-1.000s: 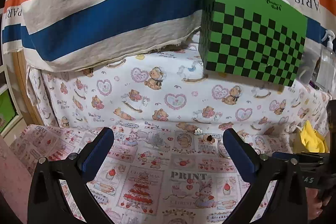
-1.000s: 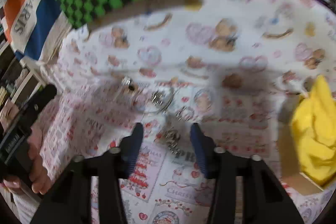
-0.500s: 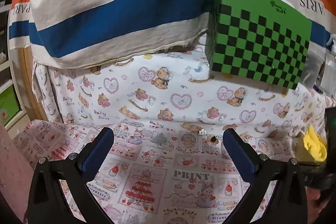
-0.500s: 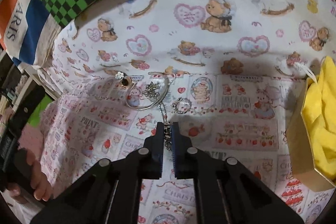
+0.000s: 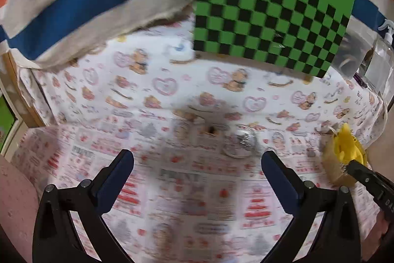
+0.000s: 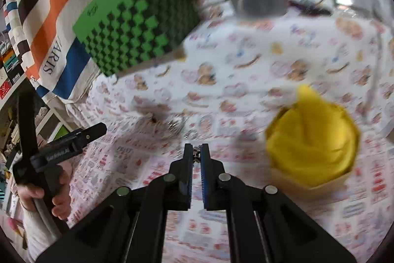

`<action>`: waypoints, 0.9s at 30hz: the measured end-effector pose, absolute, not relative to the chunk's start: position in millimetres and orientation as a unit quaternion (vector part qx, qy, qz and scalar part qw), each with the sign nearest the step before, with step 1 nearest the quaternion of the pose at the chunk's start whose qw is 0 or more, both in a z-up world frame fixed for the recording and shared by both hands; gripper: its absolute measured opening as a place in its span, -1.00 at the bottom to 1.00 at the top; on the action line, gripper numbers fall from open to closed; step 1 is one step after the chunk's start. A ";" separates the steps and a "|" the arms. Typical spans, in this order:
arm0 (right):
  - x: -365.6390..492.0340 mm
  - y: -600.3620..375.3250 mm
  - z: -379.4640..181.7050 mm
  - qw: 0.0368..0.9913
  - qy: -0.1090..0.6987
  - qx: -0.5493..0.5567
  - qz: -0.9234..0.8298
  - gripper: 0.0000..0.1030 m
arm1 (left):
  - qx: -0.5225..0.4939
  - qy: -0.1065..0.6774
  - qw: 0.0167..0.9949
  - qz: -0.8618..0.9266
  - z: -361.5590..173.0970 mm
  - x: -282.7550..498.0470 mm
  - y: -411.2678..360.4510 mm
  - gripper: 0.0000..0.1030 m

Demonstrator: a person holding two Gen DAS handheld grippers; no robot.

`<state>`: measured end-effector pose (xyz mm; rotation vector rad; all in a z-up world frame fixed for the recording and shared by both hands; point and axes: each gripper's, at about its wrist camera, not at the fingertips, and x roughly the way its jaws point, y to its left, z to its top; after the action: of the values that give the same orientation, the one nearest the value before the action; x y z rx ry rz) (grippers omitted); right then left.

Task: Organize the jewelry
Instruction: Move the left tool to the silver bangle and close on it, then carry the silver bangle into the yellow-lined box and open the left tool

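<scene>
Two grippers in play. My right gripper [image 6: 196, 148] is clamped on a small silvery piece of jewelry [image 6: 196, 156], just a glint between the blue pads, probably a chain or charm. Left gripper [image 5: 197, 162] stands wide, nothing between its fingers.

Step in hand, as I judge it: carry the pinched piece over to the box with yellow cloth [image 6: 311, 139] at 3 o'clock from my right tips. Do it well: keep the squeeze firm, lift clear of the printed tablecloth [image 6: 246, 70] so any dangling end doesn't drag, release only once over the cloth.

Remaining jewelry pile [image 5: 242, 143], a bangle plus small bits, sits on the tablecloth at 12 o'clock between the left fingers, near 11 o'clock from my right tips.

Hard to read: both views are motion-blurred. Can't tell what the held piece is or how much hangs below. Box interior is covered by cloth. Green checkered box [image 5: 270, 16] is closed at the back, contents unknown.
</scene>
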<state>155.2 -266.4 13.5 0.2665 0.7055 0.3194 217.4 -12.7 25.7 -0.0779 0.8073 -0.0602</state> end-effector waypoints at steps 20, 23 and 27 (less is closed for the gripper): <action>152.7 -340.6 28.2 0.946 0.279 0.161 0.049 -0.90 | -0.005 0.470 0.881 0.046 -48.5 297.7 -107.3 0.79; 150.7 -339.5 30.7 0.948 0.275 0.154 0.049 -0.90 | -0.059 0.481 0.873 0.049 -56.4 303.1 -94.5 0.74; 148.3 -334.4 32.0 0.949 0.274 0.145 0.052 -0.90 | -0.051 0.470 0.880 0.037 -55.1 304.5 -94.1 0.53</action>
<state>148.3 -334.4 32.0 0.2944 0.5584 0.1068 304.5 -94.1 -55.1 -0.1054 0.9802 0.0761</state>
